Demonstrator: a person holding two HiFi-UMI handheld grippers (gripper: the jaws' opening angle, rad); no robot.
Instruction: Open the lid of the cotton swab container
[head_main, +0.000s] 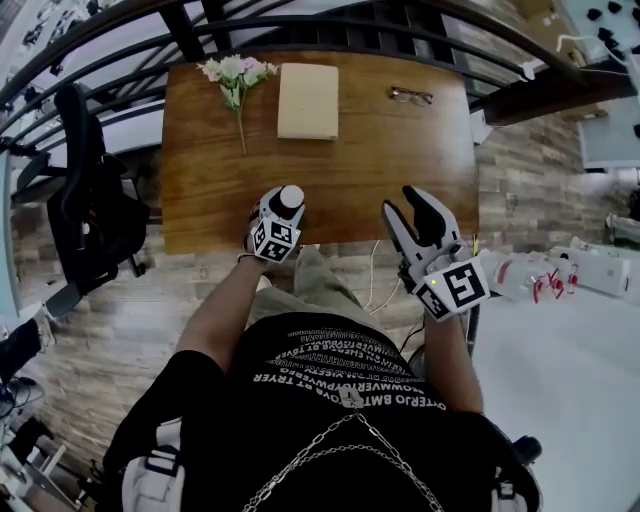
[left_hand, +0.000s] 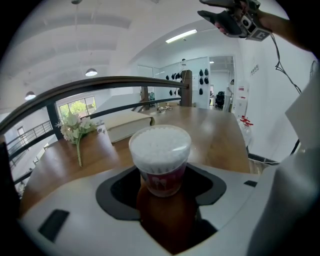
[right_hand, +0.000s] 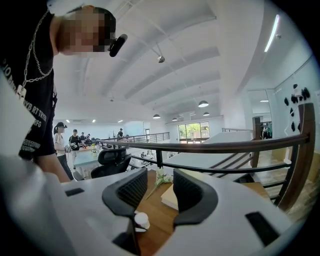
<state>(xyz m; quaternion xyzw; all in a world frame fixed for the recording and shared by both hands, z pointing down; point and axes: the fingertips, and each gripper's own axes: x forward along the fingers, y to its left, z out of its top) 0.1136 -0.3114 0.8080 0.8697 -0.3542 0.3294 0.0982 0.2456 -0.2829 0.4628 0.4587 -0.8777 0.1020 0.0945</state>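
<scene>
Two grippers share this job, and the left gripper (head_main: 284, 218) is by far the nearer. The cotton swab container (head_main: 290, 200) stands directly between its jaws, close to the near edge of the table (head_main: 200, 150). The container is upright with its long axis vertical. Its clear lid (left_hand: 160, 142) is on, with white swab heads packed beneath it. The left jaws reach in level from the person's side and surround the lower body of the container, so the lid rises free above them. They are spread wide, and a dark gap shows on each side of the cup, so no pad appears to press on it.

The right gripper (head_main: 405, 205) is well apart from the container, off to its right over the table's near edge. The left gripper view shows it held high in the air. Its jaws point away from the person toward the railing (right_hand: 210, 147). They stand partly apart with nothing between them. From that gripper's own view the container sits low and to the left of the jaws.

As I judge it, the lid lies down and to the left of the right jaws. That hand would have to swing across and descend along the container's vertical axis, while the left jaws close on the body to steady it
</scene>
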